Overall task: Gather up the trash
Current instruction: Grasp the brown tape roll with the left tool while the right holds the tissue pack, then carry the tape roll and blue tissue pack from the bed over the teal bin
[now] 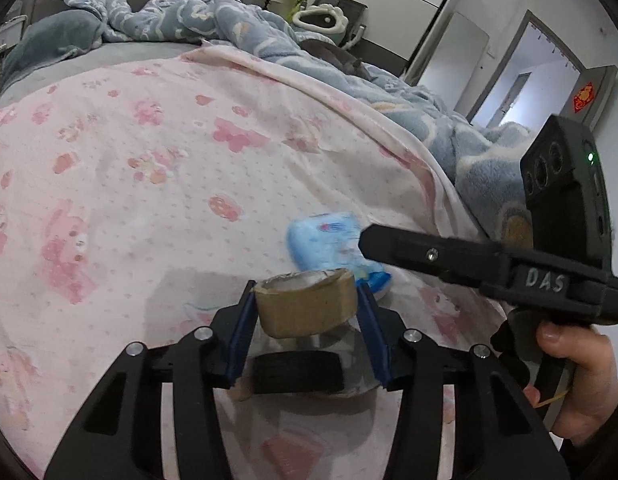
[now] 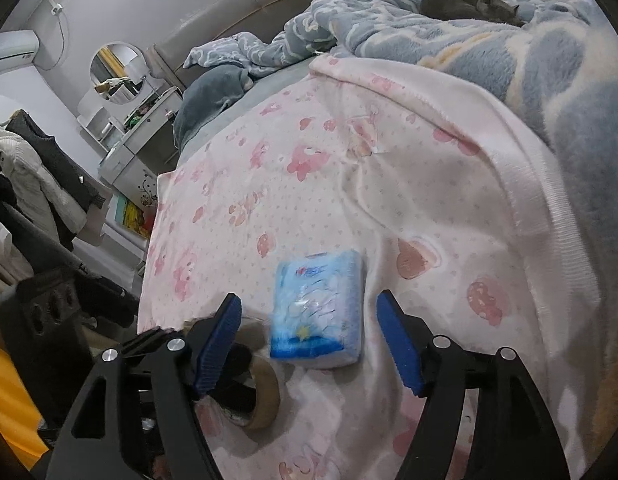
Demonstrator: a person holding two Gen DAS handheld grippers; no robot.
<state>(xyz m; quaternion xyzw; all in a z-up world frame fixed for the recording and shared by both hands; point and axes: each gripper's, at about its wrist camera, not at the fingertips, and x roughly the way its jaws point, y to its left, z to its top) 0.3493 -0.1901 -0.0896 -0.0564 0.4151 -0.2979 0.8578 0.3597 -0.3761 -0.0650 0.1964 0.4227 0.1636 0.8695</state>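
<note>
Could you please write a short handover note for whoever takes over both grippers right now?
Left gripper: shut on the empty cardboard tape roll, held just above the pink blanket.
Right gripper: open, pads clear of the blue tissue pack, which lies on the blanket between them.
Done: roll picked up.
Left: the tissue pack, if it counts as trash; no bin is in view.

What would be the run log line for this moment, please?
left gripper: shut on tape roll | right gripper: open | tissue pack: on pink sheet, between right fingers, unpressed
</note>
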